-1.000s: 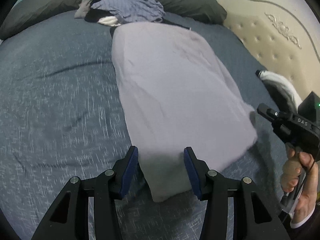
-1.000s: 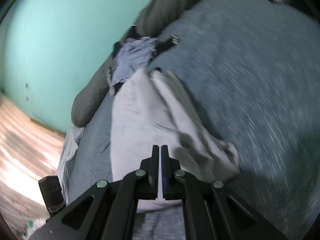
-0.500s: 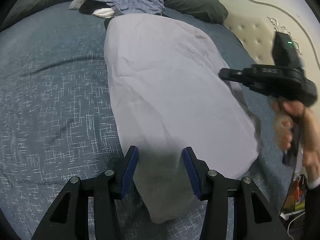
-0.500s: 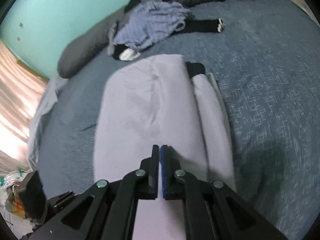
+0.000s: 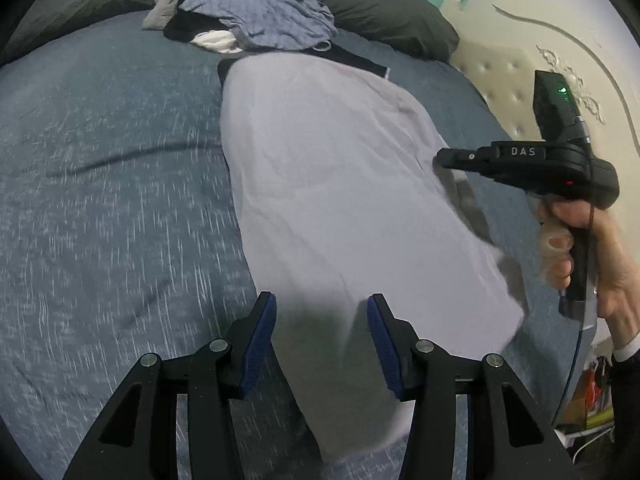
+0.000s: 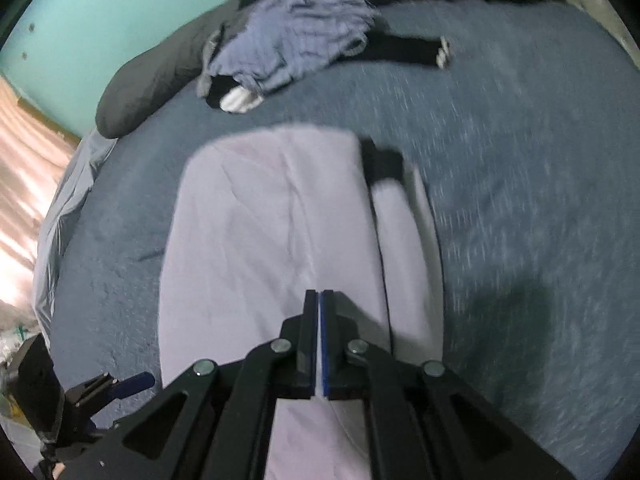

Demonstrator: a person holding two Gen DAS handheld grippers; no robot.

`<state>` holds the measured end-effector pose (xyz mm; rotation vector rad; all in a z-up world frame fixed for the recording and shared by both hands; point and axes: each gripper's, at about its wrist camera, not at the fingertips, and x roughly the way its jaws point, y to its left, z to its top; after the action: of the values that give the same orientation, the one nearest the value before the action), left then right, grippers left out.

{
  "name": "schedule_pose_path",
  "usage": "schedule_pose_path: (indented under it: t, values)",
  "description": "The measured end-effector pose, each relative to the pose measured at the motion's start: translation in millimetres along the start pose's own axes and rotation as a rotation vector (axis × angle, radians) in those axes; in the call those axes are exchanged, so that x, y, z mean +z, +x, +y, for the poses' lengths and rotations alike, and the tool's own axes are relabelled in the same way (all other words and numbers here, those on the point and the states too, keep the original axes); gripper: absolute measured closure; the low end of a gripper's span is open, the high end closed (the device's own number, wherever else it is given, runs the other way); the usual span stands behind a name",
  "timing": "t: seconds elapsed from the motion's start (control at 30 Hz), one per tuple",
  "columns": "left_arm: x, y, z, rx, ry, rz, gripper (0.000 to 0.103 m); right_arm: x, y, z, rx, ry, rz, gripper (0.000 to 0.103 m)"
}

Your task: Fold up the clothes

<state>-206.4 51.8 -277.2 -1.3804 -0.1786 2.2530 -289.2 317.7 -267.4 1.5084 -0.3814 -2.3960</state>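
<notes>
The left gripper (image 5: 322, 322) hovers with its jaws parted and empty over the near corner of the pale lilac cotton garment (image 5: 332, 184), which lies lengthwise on the blue-grey bed cover (image 5: 104, 200), stretching ahead of both jaws, probably ready to pin or lift that end. To its right, the right gripper (image 6: 319, 336) has its jaws closed on nothing above the garment's folded-in side, likely smoothing the fold.
</notes>
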Motion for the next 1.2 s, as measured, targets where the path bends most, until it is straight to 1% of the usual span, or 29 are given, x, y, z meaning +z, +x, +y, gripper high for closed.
schedule_pose_path:
  t: [0.07,0.17,0.33,0.43,0.53,0.63,0.73,0.83,0.97,1.2]
  values:
    - [5,2,1,-0.001,-0.001,0.001,0.052,12,2,5,0.004,-0.024,-0.007,0.103]
    - [5,5,1,-0.004,0.0,0.012,0.052,32,15,7,-0.013,-0.04,-0.002,0.103]
    - [-1,13,3,-0.015,0.003,0.033,0.052,61,49,6,-0.061,-0.035,0.047,0.103]
    - [-2,15,3,-0.019,0.004,0.036,0.052,65,68,-4,-0.072,-0.019,0.083,0.103]
    - [-3,17,3,-0.019,0.007,0.041,0.052,63,82,-10,-0.068,-0.006,0.108,0.103]
    - [-3,17,3,-0.019,0.01,0.045,0.052,63,81,-10,-0.07,-0.007,0.112,0.103]
    - [4,8,1,-0.002,0.021,0.027,0.052,65,64,-4,-0.082,-0.035,0.091,0.103]
    - [14,7,1,0.014,0.023,0.018,0.052,60,43,0,-0.082,-0.067,0.076,0.103]
    - [22,17,2,0.025,0.018,0.037,0.052,38,26,3,-0.084,-0.104,0.082,0.103]
    - [17,31,2,0.052,0.023,0.063,0.052,12,57,-12,-0.064,-0.066,0.136,0.103]
